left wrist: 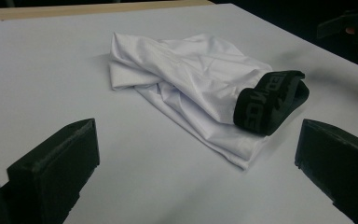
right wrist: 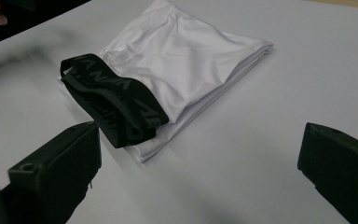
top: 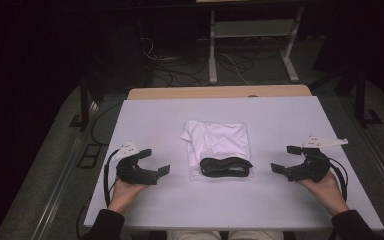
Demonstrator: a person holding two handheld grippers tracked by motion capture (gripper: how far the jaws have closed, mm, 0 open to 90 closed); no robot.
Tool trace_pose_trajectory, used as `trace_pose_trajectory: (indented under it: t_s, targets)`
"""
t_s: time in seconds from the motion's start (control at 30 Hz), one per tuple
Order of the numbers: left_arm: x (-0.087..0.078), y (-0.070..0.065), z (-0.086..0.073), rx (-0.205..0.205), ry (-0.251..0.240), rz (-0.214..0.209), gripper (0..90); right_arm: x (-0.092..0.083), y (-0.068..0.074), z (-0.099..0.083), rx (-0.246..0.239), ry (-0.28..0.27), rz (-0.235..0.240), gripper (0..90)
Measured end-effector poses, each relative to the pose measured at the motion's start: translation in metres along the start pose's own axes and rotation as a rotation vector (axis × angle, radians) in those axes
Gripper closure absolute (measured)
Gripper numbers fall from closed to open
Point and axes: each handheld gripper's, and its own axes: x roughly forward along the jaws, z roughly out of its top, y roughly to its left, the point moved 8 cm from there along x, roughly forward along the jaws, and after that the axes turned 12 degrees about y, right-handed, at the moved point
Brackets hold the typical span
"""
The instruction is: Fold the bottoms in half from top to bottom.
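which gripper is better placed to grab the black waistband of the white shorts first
Slightly the right gripper, as a judgement: in its own view the black waistband lies just past one finger. The left gripper is also open, a bit farther from the white shorts.

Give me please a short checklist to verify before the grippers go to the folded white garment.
1. Left gripper jaws wide open and holding nothing: ok.
2. Right gripper jaws wide open and holding nothing: ok.
3. Folded white garment lies flat between both grippers, untouched: ok.
4. Black waistband on the near end, facing the person: ok.
5. Table bare around the garment: ok.
6. Number of folded layers: cannot tell.
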Motion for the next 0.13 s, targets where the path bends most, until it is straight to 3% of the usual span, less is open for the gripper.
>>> trace_pose_trajectory:
  t_s: [0.13]
  targets:
    - [-0.0026, 0.0011, -0.0005, -0.004, -0.019, -0.001, 0.0, 0.0011, 0.0014, -0.0031, -0.001, -0.001, 0.006, 0.0]
